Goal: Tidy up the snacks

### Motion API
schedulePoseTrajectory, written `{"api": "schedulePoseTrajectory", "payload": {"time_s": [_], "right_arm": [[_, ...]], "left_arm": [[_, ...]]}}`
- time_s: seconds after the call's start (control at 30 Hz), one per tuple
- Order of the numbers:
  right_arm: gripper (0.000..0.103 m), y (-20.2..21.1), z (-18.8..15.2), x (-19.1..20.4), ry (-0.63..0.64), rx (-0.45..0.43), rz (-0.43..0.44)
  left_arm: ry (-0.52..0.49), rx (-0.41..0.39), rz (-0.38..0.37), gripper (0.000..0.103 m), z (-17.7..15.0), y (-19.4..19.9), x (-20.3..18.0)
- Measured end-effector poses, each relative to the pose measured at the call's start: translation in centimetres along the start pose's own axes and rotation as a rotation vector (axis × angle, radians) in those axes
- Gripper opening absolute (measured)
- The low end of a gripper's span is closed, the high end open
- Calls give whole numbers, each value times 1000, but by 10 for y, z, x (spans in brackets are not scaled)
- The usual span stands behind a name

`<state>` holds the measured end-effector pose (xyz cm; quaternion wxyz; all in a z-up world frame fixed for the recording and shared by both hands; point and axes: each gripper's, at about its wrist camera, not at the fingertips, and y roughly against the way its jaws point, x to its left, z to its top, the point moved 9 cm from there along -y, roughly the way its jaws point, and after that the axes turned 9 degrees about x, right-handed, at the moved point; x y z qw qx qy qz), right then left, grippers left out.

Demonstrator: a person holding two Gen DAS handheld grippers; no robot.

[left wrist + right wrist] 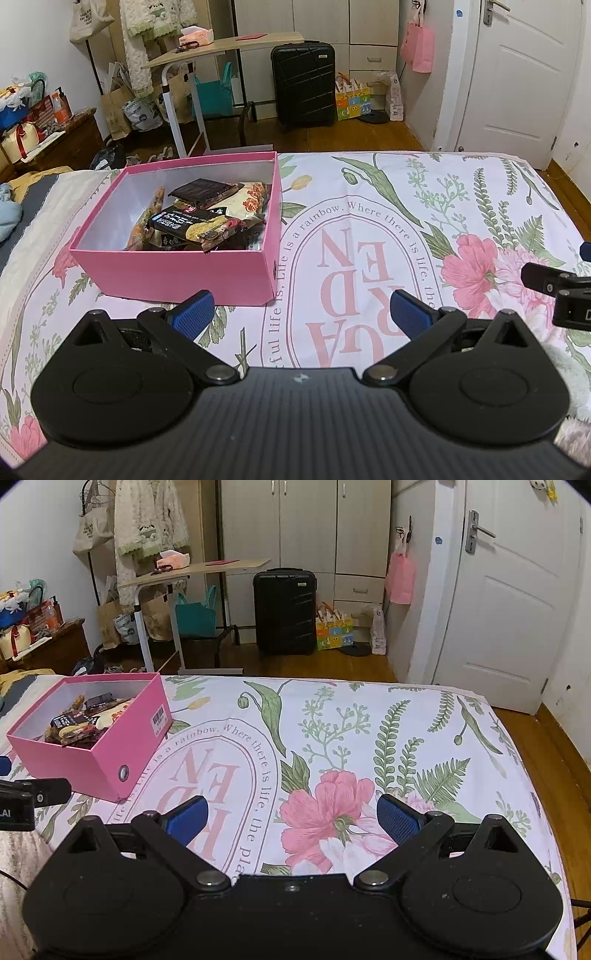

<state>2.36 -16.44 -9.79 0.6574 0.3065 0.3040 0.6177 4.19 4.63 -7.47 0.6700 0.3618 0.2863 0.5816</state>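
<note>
Left wrist view shows a pink box [177, 273] sitting on the bed's floral sheet [369, 229], left of centre in the frame, with a heap of snack packets [207, 221] already inside it: a dark chocolate-coloured bar on top, a black biscuit pack in front, and some orange-printed wrappers beside them. No loose snack shows on the sheet in either view, so I judge the gathering to be nearly or wholly done; what may remain is tidying the packets or closing the box, though no lid is in sight. The left gripper [303, 314] hovers low in the frame with its jaws spread wide and nothing between them, the box just ahead of the left finger and slightly to its left. Seen from the right wrist camera, the right gripper [291, 819] also stands wide and empty over the pink flower print, and the box [110, 760] lies well apart from it, at the middle left of the frame.
</note>
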Motion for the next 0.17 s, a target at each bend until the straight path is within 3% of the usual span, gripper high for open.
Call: {"api": "schedulePoseTrajectory", "payload": {"time_s": [0.17], "right_arm": [[100, 0, 0, -1, -3, 2, -2]], "left_arm": [[-11, -8, 2, 103, 1, 1, 0]]}}
